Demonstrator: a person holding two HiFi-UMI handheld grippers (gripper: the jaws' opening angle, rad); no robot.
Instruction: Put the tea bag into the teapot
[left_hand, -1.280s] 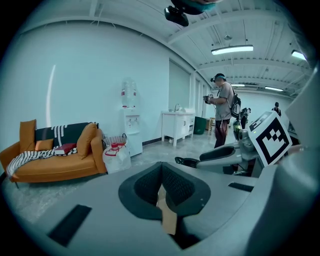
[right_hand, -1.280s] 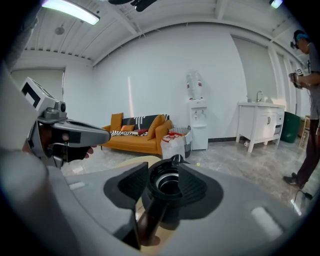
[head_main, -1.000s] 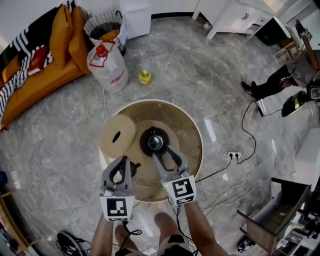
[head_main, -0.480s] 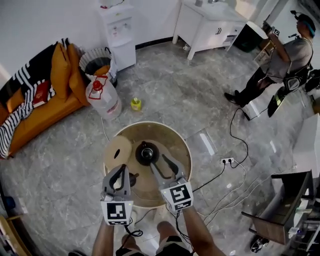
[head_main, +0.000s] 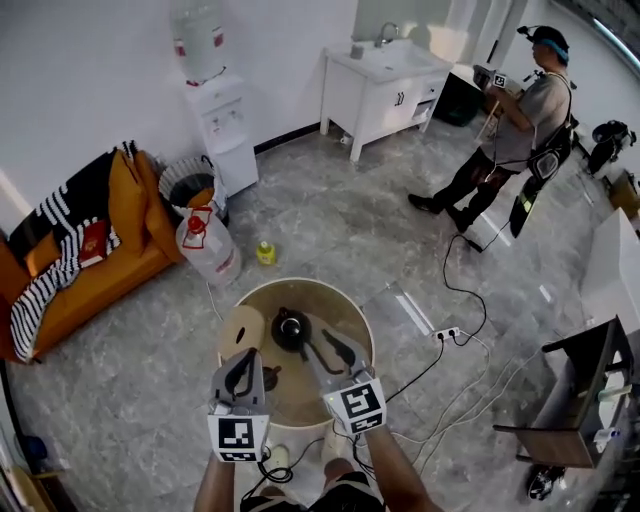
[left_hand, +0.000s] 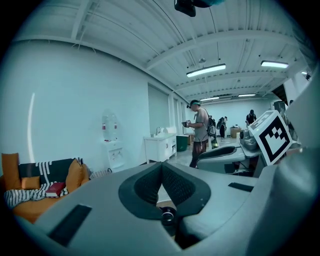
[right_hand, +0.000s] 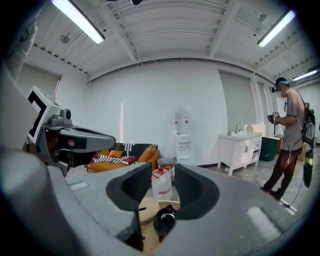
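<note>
1 teapot (head_main: 290, 328) well below left tongs (head_main: 243, 358), right tongs (head_main: 320, 346); latter closing, empty.

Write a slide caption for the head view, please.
Left gripper and right gripper held over a round table bearing a black teapot; another person stands beyond.

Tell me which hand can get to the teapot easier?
Right, probably. The right gripper has open, empty fingers, just closing a little, lined up on the teapot. The left gripper is shut and off to the side.
</note>
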